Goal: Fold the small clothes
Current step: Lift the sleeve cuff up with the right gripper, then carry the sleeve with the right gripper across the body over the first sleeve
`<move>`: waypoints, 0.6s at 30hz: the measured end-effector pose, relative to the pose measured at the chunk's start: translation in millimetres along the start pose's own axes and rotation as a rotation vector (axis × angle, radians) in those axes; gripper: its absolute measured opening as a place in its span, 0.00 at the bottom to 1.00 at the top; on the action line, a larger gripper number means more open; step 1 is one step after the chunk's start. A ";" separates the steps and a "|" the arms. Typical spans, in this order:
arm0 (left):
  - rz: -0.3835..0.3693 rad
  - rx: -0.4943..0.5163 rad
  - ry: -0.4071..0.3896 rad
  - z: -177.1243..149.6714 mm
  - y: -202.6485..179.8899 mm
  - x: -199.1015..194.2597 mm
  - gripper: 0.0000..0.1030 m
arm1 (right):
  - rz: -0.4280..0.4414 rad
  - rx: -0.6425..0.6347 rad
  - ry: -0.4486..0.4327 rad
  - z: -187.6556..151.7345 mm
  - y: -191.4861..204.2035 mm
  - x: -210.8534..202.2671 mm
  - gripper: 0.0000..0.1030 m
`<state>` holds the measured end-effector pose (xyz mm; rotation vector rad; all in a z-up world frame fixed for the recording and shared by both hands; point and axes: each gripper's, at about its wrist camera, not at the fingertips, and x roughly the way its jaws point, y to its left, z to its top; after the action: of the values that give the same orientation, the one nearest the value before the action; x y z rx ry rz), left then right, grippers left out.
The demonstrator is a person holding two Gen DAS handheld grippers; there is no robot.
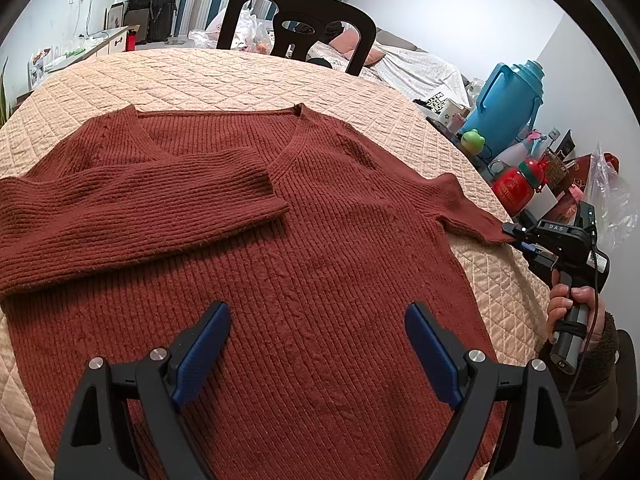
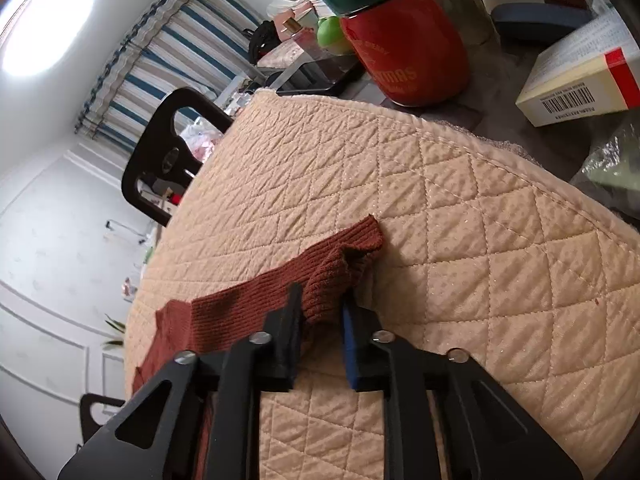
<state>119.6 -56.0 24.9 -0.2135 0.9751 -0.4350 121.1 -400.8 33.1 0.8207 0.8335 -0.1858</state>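
A rust-red ribbed V-neck sweater (image 1: 320, 208) lies flat on a quilted beige table cover (image 1: 200, 80). One sleeve (image 1: 132, 208) is folded across its chest. The other sleeve (image 1: 460, 204) stretches out toward the right edge. My left gripper (image 1: 318, 312) hovers open over the sweater's lower body, with nothing between its blue pads (image 1: 204, 348). My right gripper (image 2: 322, 300) is shut on the cuff of the outstretched sleeve (image 2: 332, 272), which bunches up between its fingers. In the left wrist view, that right gripper (image 1: 516, 234) sits at the cuff, held by a hand (image 1: 564, 300).
A dark chair (image 1: 296, 20) stands behind the table. Along the right edge stand a blue thermos jug (image 1: 504, 108), a red bottle (image 2: 404, 48), a white and red box (image 2: 580, 84) and other clutter. Bare quilt (image 2: 460, 240) lies around the cuff.
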 end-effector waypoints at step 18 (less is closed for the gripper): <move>0.004 -0.049 -0.022 -1.5 13.8 -14.0 0.88 | 0.091 -0.448 -0.127 -30.1 112.5 -24.2 0.10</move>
<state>115.1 -37.4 29.6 -0.2601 0.9648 -0.4042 137.6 -306.1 103.2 0.4187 0.6815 0.0314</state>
